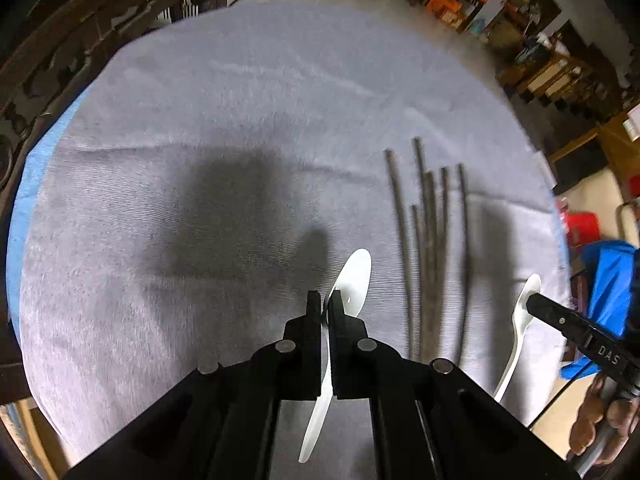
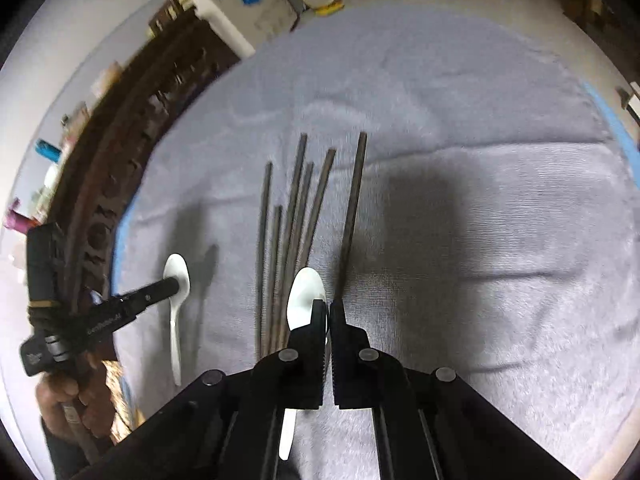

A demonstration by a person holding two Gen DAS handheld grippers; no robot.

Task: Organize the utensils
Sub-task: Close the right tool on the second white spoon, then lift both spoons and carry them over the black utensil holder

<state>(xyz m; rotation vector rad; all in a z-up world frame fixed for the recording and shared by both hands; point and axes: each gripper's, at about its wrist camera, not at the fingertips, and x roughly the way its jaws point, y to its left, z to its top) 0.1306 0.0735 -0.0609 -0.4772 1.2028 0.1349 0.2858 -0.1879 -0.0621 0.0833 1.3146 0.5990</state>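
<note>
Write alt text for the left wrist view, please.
The left gripper is shut on a white spoon above a grey cloth. Dark chopsticks lie to its right, and beyond them the right gripper holds a second spoon.

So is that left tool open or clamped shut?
Shut. In its own view, the left tool has both fingers pressed against the neck of a white spoon, with no gap either side.

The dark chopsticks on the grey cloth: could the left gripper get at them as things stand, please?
Probably not right away. The left gripper is shut on a white spoon, so its jaws are taken. The chopsticks lie uncovered on the cloth just to its right, so the way itself looks free.
</note>
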